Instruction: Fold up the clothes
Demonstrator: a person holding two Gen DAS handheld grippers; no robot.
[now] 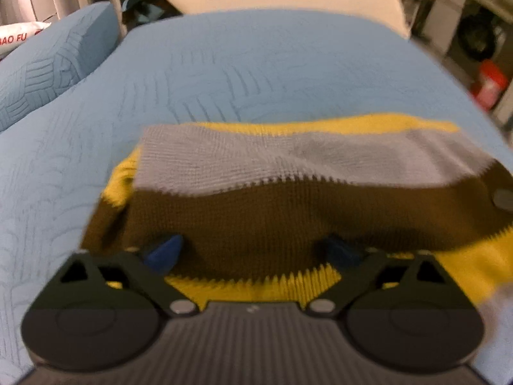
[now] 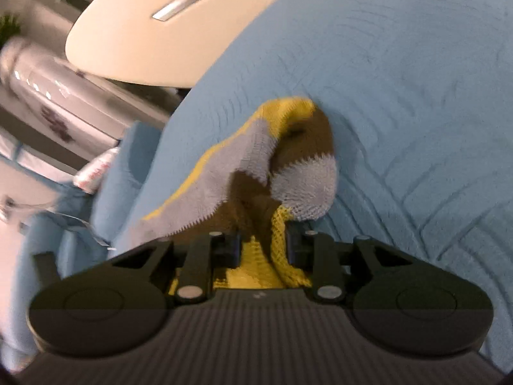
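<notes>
Your right hand-held gripper point(image 2: 262, 245) pinches the striped knit sweater's point(image 1: 288, 205) yellow edge, lifting it off the blue quilted bed cover point(image 1: 224, 73) — mid-fold. Your left hand-held gripper point(image 1: 256, 250) hangs spread over the brown band — it probably needs an edge next.

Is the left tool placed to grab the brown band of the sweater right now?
Probably yes: the left tool stands open over the sweater, its blue fingertips spread on the brown band, with nothing in between.

Yellow, grey and brown striped knit point(image 1: 288, 192) on blue quilted cover point(image 1: 256, 64)
</notes>
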